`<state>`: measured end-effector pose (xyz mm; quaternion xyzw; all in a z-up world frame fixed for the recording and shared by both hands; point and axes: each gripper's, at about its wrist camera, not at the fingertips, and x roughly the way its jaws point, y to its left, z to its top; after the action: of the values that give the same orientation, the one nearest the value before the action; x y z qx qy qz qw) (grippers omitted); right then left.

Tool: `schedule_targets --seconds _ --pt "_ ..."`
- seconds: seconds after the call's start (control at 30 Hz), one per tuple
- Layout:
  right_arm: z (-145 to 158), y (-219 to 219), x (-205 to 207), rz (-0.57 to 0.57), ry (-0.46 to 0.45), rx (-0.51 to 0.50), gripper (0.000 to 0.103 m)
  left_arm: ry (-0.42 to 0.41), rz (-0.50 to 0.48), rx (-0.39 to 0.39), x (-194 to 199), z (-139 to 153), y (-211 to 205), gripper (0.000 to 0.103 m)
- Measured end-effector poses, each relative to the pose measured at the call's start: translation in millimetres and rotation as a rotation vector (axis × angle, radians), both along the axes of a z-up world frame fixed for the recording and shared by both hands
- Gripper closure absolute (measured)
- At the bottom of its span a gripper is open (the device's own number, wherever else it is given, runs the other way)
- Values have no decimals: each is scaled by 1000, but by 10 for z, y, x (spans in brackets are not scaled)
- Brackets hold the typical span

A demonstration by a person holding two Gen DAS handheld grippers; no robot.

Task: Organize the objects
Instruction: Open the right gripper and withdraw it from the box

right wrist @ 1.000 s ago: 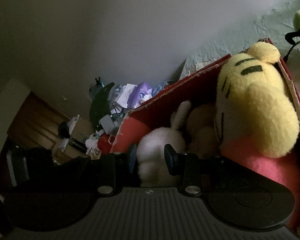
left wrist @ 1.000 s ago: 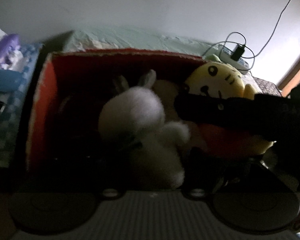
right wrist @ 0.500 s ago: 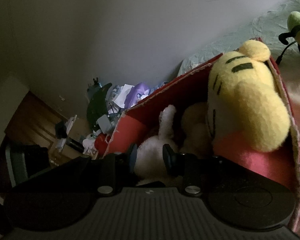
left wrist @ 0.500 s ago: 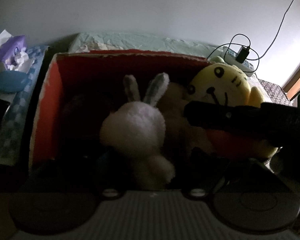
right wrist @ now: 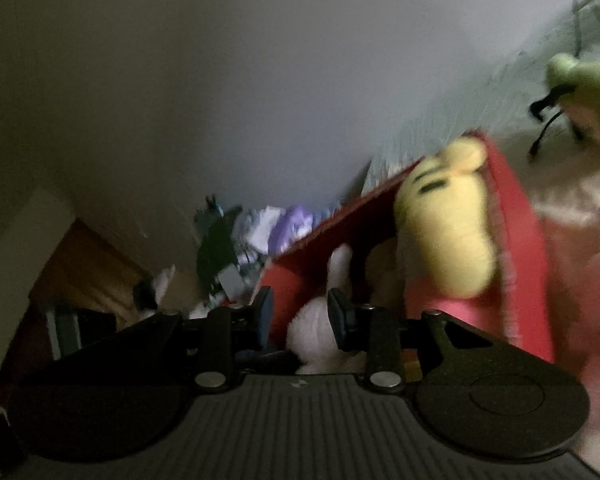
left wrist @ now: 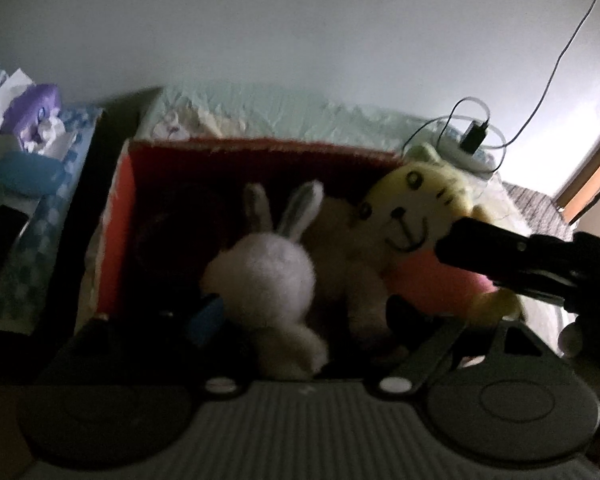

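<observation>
Currently, the scene reads so:
Red box (left wrist: 116, 216): stands open on the bed (left wrist: 300, 114), against the pale wall.
White rabbit plush (left wrist: 268, 276): sits inside the red box, ears up, just beside a tan plush (left wrist: 336, 248).
Yellow cat plush (left wrist: 416, 208): leans in the box's right end, pink body below its face.
Left hand-held gripper (left wrist: 300, 324): fingers spread wide, one on each side of the rabbit, low at the box's near edge; whether they touch it cannot be told.
Right hand-held gripper (right wrist: 300, 316): fingers parted narrowly, empty, with the rabbit seen between and beyond them; its dark body crosses in front of the cat in the left wrist view.
Green plush (right wrist: 580, 88): lies on the bed outside the box.
Charger and cable (left wrist: 474, 138): on the bed beyond the box.
</observation>
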<state>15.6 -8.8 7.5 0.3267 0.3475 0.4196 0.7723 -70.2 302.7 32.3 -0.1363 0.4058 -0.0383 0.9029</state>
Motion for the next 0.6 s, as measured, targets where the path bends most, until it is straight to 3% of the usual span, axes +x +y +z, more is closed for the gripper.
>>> schedule_targets --seconds 0.2,0.37,0.47,0.6 --pt "-37 -727 -105 -197 39 40 69 -52 -64 -54 -122 188 -181 15" --pt "-254 -1251 -177 -366 108 -19 66 -62 -139 -67 -163 277 -482 14" --pt "-428 -1418 -230 -415 143 -66 64 -58 -182 -66 -197 293 -696 13" --pt "-652 -1401 -259 -400 155 -163 63 -36 -239 -72 -229 274 -985 12"
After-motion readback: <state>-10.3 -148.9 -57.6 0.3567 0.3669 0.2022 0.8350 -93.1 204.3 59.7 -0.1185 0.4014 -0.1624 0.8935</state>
